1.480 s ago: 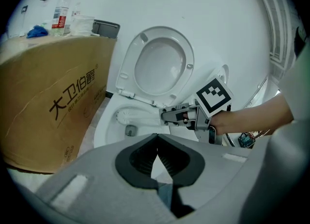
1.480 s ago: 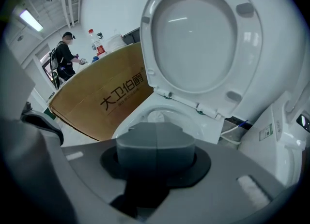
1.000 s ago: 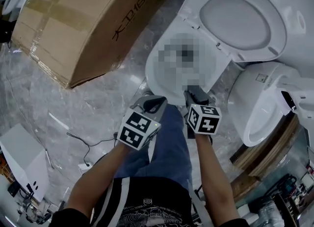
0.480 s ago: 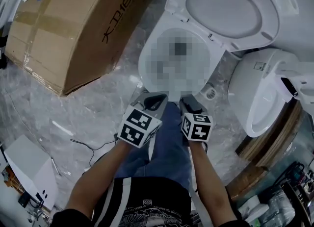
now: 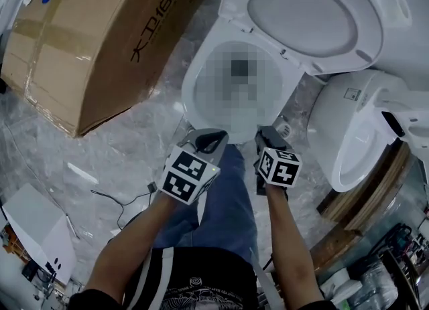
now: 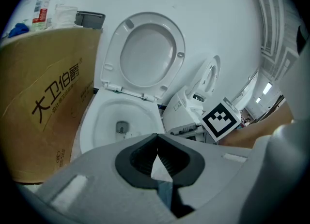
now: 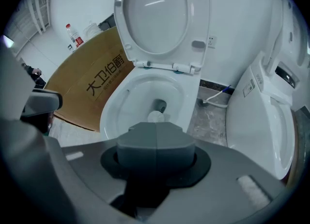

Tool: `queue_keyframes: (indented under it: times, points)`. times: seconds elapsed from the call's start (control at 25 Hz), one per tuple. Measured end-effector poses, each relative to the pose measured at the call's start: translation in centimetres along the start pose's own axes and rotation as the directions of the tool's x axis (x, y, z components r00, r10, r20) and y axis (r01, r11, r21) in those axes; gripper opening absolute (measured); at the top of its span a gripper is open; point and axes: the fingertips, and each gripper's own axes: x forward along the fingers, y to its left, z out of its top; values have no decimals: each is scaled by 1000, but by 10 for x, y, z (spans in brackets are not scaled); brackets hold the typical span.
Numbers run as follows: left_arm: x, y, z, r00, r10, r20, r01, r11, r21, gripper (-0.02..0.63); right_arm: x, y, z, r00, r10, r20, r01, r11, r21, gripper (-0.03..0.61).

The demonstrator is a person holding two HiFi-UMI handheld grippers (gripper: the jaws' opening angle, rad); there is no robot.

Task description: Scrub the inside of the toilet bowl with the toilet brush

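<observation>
Right now my left gripper [image 5: 214, 138] and right gripper [image 5: 266, 132] are both pinched shut on nothing, hovering at the near rim of the toilet bowl [image 5: 190, 88], its lid [image 5: 315, 14] up.

The grey left claw [image 5: 213, 138] and right claw [image 5: 267, 131] carry black-and-white marker cubes [image 5: 190, 174]; blue jeans [image 5: 229, 201], black top [image 5: 201, 292], perhaps white-striped.

Closed claw [image 7: 156, 136] points at the toilet bowl [image 7: 114, 109].

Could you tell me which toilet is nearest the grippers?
The toilet beside the cardboard box, directly ahead; the other toilet stands off to the right.
</observation>
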Motion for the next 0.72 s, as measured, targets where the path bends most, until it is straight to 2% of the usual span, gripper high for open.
queue_keyframes:
  times: [0.48, 0.72]
  points:
    - [5, 22, 20, 996, 70, 51, -67, 996, -60, -3, 17, -31, 70, 999, -32, 36, 34, 998, -58, 149]
    - [2, 35, 21, 992, 109, 59, -104, 990, -94, -3, 28, -16, 97, 999, 2, 38, 3, 991, -137, 149]
